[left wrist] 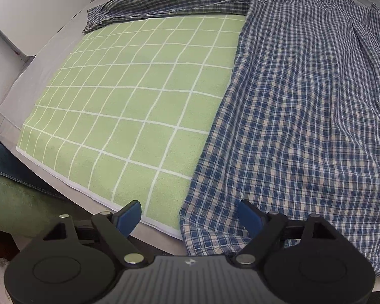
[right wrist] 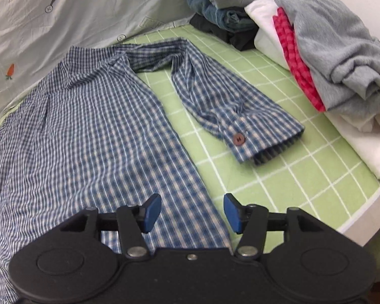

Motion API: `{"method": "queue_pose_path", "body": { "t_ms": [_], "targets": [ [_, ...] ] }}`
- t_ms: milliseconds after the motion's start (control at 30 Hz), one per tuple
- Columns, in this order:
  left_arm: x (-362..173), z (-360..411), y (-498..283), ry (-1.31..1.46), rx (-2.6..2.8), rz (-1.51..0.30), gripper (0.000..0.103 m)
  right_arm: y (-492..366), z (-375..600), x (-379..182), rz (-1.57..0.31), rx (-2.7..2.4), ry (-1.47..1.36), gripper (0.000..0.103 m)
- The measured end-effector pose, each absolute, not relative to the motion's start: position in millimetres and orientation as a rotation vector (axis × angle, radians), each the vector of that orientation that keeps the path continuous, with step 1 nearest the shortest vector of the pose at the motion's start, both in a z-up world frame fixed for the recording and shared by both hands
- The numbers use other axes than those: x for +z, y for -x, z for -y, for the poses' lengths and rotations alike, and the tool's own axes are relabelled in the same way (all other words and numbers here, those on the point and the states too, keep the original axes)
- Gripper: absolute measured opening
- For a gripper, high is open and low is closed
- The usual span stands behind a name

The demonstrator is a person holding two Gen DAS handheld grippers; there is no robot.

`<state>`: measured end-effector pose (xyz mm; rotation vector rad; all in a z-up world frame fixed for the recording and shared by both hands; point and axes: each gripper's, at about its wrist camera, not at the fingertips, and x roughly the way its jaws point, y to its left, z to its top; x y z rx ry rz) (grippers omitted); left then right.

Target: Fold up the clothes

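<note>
A green grid mat (left wrist: 129, 96) covers the work surface, and on it a blue plaid shirt (left wrist: 304, 106) lies spread flat, filling the right part of the left wrist view, one sleeve (left wrist: 164, 7) stretched along the mat's far edge. In the right wrist view the other sleeve (right wrist: 215, 93) bends back toward the camera, its buttoned cuff (right wrist: 263, 139) flat on the mat, beside piles of folded clothes (right wrist: 316, 50). The left gripper (left wrist: 190, 217) hangs wide open at the shirt's near hem corner, the hem edge lying between its blue pads. The right gripper (right wrist: 192, 212) is likewise spread wide, the shirt's side edge running between its fingers; neither holds cloth.
</note>
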<state>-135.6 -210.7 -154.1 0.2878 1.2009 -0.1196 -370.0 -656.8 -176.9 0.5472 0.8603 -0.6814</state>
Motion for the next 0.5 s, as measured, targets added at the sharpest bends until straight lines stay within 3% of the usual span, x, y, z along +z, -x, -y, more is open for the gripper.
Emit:
{"method": "queue_pose_path", "body": {
  "t_ms": [67,100,167,200,267,500],
  "targets": [
    [-151,211,140,-0.268,-0.158,-1.200,0.059,378,658,-182,-0.862,-0.668,-0.586,0.052],
    [-151,211,141,-0.249,-0.176,-1.201,0.046,379,658,-184,-0.864,-0.660,-0.594,0.048],
    [-149,213,143,-0.228,-0.186,-1.203,0.019,377,656,-185,-0.873,-0.637,-0.594,0.014],
    [-149,216,143,-0.237,-0.174,-1.205,0.003,377,655,-184,-0.870,-0.630,-0.589,0.006],
    [-147,218,145,-0.261,-0.157,-1.189,0.003,376,652,-177,-0.838,-0.637,-0.549,0.000],
    [-115,197,142,-0.243,-0.095,-1.112,0.003,385,646,-141,-0.767,-0.723,-0.368,0.000]
  ]
}}
